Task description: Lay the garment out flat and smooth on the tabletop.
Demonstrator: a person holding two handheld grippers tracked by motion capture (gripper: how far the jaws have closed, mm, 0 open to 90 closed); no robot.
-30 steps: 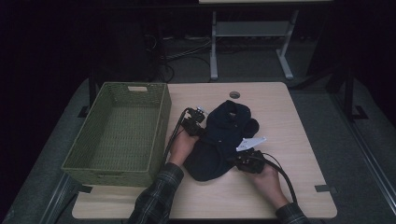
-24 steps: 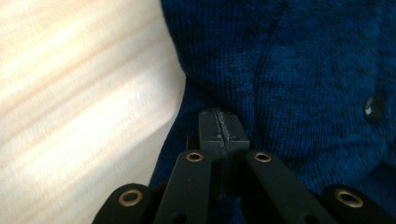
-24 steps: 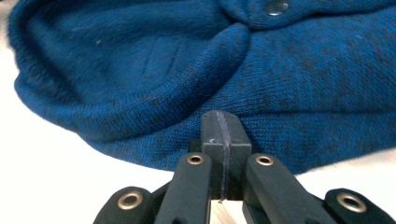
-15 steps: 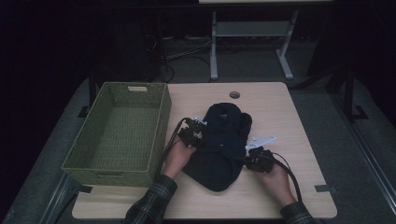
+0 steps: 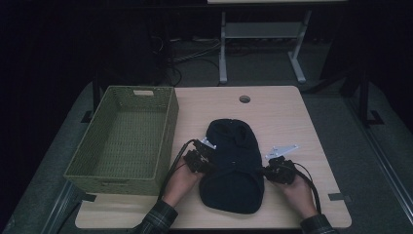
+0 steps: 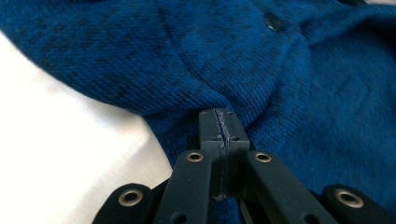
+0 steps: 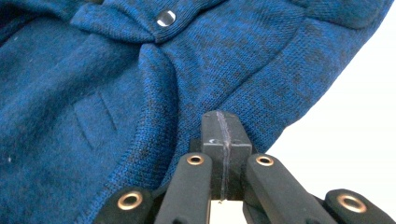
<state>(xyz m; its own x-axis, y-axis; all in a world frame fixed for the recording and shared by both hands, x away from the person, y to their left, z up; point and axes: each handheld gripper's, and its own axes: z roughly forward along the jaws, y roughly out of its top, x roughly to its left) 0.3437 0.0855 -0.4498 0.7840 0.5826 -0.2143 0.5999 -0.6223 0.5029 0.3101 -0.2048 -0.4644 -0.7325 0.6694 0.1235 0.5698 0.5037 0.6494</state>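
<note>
A dark blue knit garment (image 5: 234,183) with snap buttons (image 7: 166,18) lies bunched on the wooden table (image 5: 277,112), near its front edge. My left gripper (image 5: 204,158) is at the garment's left edge and my right gripper (image 5: 269,170) at its right edge, each held by a hand. In the left gripper view the jaws (image 6: 219,116) are shut and the knit (image 6: 289,70) puckers toward their tip. The right gripper view shows the same: shut jaws (image 7: 223,119) pinching the garment's edge (image 7: 93,102), with creases running to the tip.
An empty green woven basket (image 5: 168,131) stands on the table's left side, close to the left hand. A round cable hole (image 5: 244,99) sits near the table's far edge. Beyond the table are a dark floor, cables and a metal stand (image 5: 223,48).
The garment has been drawn toward the table's front edge and spread sideways. The left gripper came back toward the person; the right gripper shifted to the right.
</note>
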